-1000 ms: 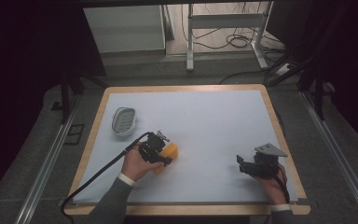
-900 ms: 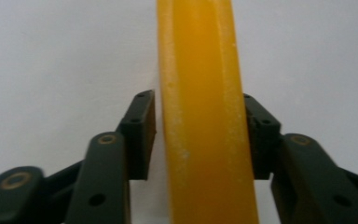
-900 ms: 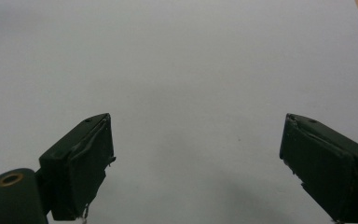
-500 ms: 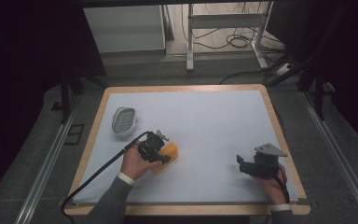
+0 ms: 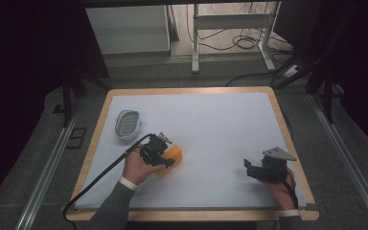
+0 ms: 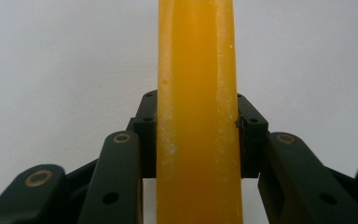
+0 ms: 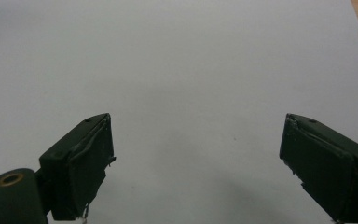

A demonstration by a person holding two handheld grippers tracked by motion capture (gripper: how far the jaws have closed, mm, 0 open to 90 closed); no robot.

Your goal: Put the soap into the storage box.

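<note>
The left tongs [image 5: 166,160] have just closed on a yellow soap bar [image 5: 171,156] — their black pads press its two sides in the left gripper view, where the soap bar [image 6: 196,116] stands upright between them. It sits low over the white tabletop [image 5: 211,124], near a grey soap dish [image 5: 127,122]. The right tongs [image 7: 196,163] gape wide — nothing between them.

high view: above, looking down on table [image 5: 220,120]; gripper views: close, along jaws; shared: tabletop
</note>
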